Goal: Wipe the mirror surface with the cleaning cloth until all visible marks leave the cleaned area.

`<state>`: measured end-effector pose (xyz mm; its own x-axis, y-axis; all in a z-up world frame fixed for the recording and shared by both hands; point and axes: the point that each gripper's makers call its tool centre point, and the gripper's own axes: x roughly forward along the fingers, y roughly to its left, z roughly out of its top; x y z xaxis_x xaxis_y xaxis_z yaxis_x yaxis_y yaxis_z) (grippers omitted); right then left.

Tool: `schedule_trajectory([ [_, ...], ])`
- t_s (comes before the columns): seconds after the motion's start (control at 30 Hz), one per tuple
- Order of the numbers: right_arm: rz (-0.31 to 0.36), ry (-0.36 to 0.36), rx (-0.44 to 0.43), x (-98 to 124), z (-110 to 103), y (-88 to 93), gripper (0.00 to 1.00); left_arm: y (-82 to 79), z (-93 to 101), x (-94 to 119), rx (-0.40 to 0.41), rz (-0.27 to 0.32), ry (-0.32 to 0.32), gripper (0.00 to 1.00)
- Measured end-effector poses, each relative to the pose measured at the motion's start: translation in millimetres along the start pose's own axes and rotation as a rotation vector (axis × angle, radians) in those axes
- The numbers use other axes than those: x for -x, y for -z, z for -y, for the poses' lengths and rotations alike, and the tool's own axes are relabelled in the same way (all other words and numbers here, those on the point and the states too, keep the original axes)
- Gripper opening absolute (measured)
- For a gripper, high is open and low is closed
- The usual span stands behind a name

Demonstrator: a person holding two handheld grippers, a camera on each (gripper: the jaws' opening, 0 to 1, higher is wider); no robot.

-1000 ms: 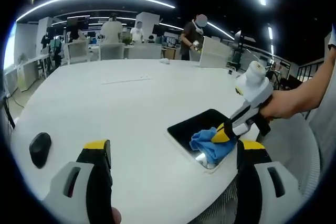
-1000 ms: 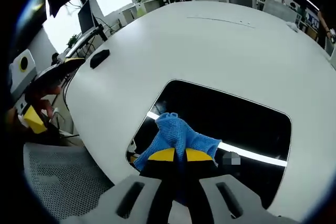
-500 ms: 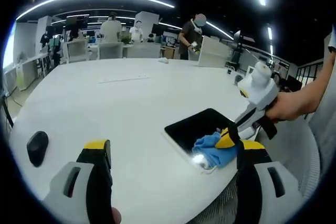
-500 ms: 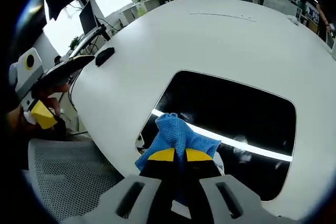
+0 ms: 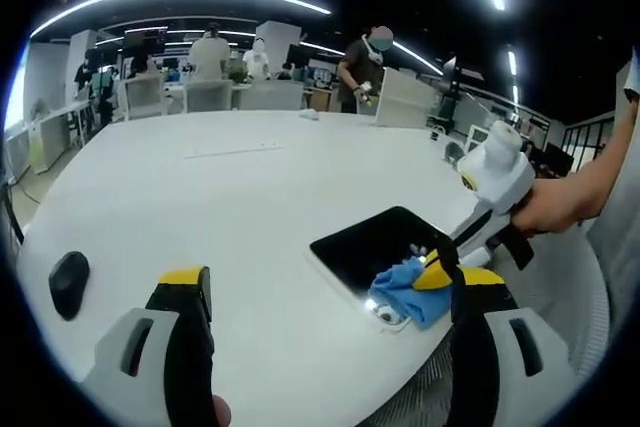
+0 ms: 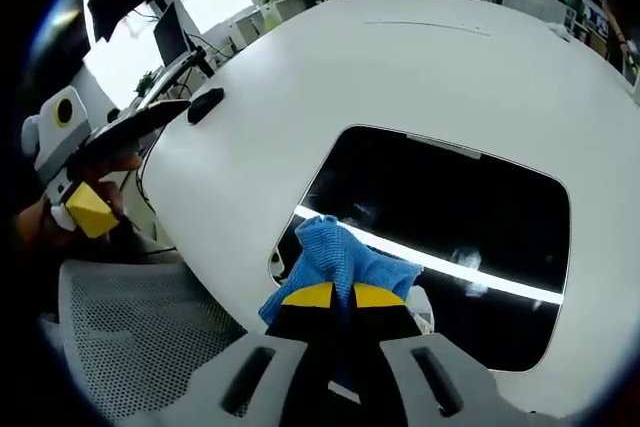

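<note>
A dark rectangular mirror (image 6: pixel 440 217) (image 5: pixel 375 247) lies flat on the white round table (image 5: pixel 230 207) near its edge. It reflects a bright ceiling light strip. My right gripper (image 6: pixel 335 297) is shut on a blue cleaning cloth (image 6: pixel 335 259), pressed on the mirror's near corner. In the left gripper view the cloth (image 5: pixel 410 289) and the right gripper (image 5: pixel 435 269) sit at the mirror's near end, with a hand holding the tool. My left gripper (image 5: pixel 325 292) stands open above the table edge, holding nothing. It also shows at the left of the right gripper view (image 6: pixel 85 209).
A black computer mouse (image 5: pixel 68 283) (image 6: pixel 205 104) lies on the table left of the mirror. A mesh chair (image 6: pixel 140 347) stands below the table edge. People and desks are in the background beyond the table. A thin white strip (image 5: pixel 235 151) lies mid-table.
The right gripper has drawn the cloth back along the mirror toward its near corner and the table edge. The left gripper stays open and holds about the same place.
</note>
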<state>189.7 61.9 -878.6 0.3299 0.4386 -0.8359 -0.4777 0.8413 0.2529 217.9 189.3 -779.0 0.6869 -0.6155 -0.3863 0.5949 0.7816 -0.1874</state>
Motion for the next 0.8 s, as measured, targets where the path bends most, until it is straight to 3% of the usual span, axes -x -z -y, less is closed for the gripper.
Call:
schedule_trajectory([
  [0.8,-0.007,-0.025,0.022,3.8,10.6,0.6,0.0,5.6,6.6,-3.2,-0.013,-0.014,-0.01,0.99],
])
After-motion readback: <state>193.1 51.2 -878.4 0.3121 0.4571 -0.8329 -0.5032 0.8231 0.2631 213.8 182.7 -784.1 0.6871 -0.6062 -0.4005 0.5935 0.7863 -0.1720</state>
